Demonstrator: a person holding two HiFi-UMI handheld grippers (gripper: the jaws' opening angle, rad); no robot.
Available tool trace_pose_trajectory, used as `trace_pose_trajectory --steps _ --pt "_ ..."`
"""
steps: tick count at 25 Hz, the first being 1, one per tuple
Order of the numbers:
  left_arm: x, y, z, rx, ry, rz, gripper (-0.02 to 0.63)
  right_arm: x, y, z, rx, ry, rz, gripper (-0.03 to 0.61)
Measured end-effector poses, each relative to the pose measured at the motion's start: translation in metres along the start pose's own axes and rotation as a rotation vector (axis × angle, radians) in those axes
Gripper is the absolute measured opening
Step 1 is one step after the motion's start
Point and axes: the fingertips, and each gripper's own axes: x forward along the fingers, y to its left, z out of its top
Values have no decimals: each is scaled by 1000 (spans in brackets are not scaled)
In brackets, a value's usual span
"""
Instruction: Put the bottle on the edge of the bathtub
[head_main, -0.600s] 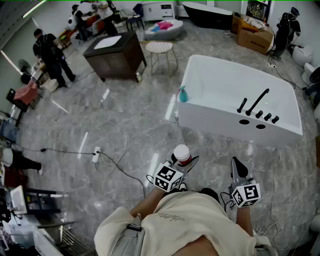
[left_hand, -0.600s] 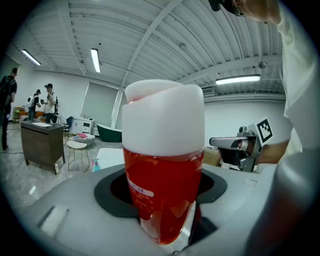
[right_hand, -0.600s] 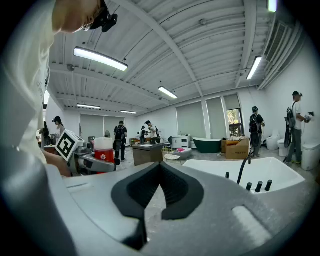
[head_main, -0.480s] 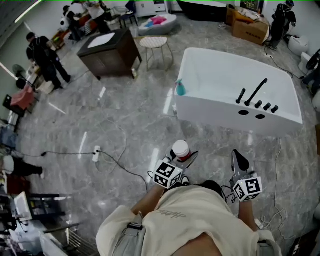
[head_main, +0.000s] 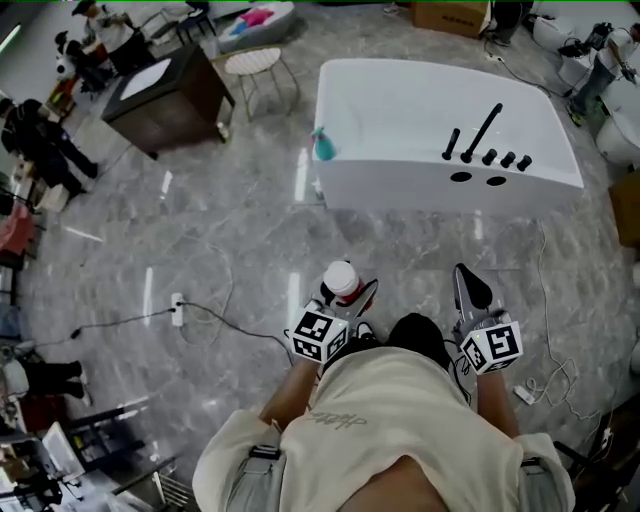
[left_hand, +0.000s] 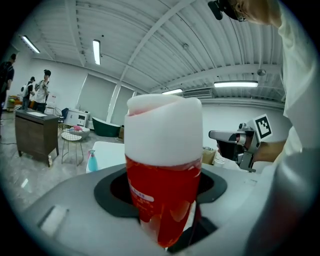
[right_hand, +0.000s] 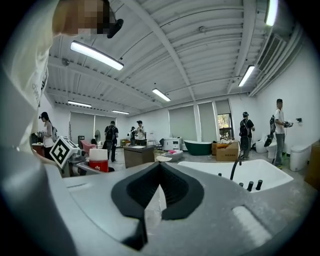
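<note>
My left gripper (head_main: 345, 296) is shut on a red bottle (head_main: 341, 281) with a white cap, held upright in front of my body. In the left gripper view the bottle (left_hand: 162, 185) fills the middle, clamped between the dark pads. My right gripper (head_main: 471, 290) is shut with nothing in it; its pads meet in the right gripper view (right_hand: 159, 192). The white bathtub (head_main: 540, 185) stands ahead on the grey floor, with black taps (head_main: 480, 140) on its near rim. From the right gripper view the bathtub (right_hand: 260, 172) lies ahead to the right.
A teal spray bottle (head_main: 323, 146) stands on the tub's left corner. A power strip (head_main: 177, 310) and cable lie on the floor at left. A dark cabinet (head_main: 165, 95) and a round stool (head_main: 250, 65) stand far left. Several people stand in the background.
The bathtub has come closer in the head view as I walk toward it. Both grippers stay in front of my body, the left still holding the bottle.
</note>
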Motion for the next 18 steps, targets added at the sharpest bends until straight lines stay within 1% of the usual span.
trace_pose_trajectory --steps 4,11,14,18 --pt "9 1 -12 -19 36 -12 302 2 4 -16 -28 58 -1 2" --pt "35 10 -13 -21 80 -20 304 21 -16 -28 9 94 0 0" --pt "48 19 -5 -13 97 -11 302 41 -27 -32 30 102 22 0" --pt "80 38 8 29 136 7 302 87 -46 -29 49 83 73 0"
